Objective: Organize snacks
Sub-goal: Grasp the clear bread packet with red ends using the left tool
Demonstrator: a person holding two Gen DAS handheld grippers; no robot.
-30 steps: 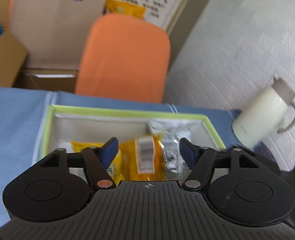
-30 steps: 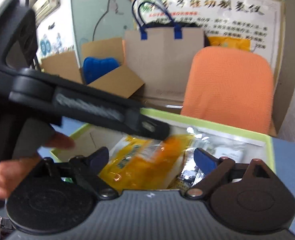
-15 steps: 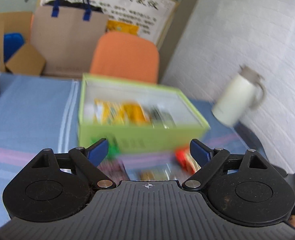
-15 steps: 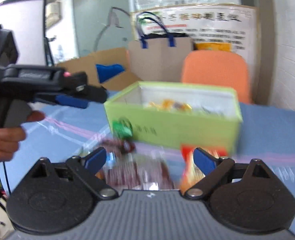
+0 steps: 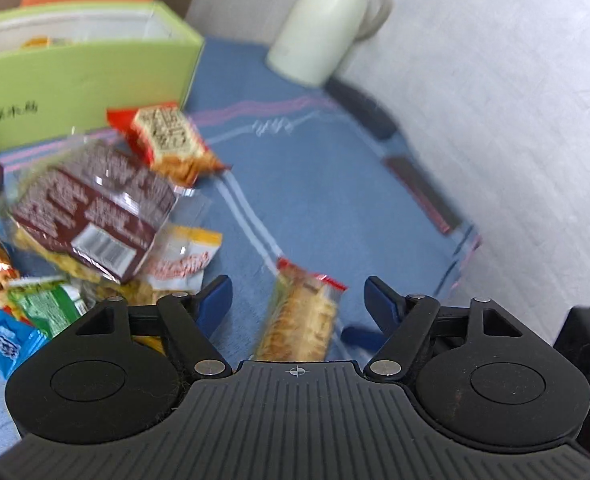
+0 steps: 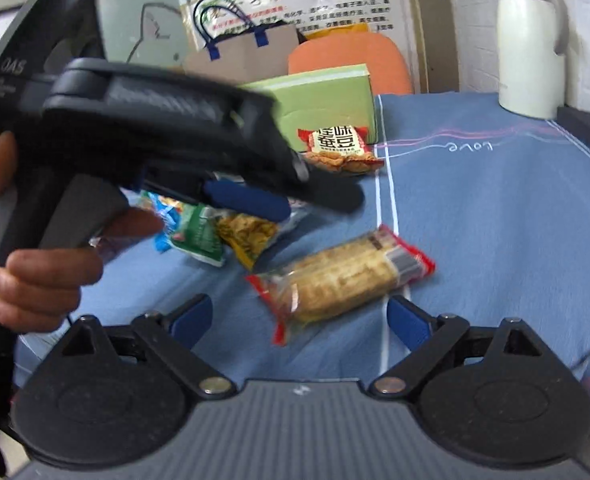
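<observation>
A cracker pack [image 5: 303,316] in a clear wrapper with red ends lies alone on the blue cloth. It sits between the fingers of my left gripper [image 5: 297,300], whose jaws are closing, with gaps still showing on both sides. My right gripper [image 6: 301,318] is open, and the same cracker pack [image 6: 335,280] lies just beyond its fingertips. The green box [image 5: 75,68] with snacks inside stands at the back left. A red bean-snack pack [image 5: 167,140] and a brown pack [image 5: 91,208] lie in front of it, on a pile of several other packets.
A white jug [image 5: 327,24] stands by the brick wall at the back right. An orange chair [image 6: 351,60], a paper bag and cardboard boxes are behind the table. A hand [image 6: 43,280] holding the left tool's handle fills the left of the right wrist view.
Both grippers have drawn back from over the green box and sunk toward the cloth in front of it. The cracker pack now lies at both sets of fingers. The left jaws widened, then narrowed.
</observation>
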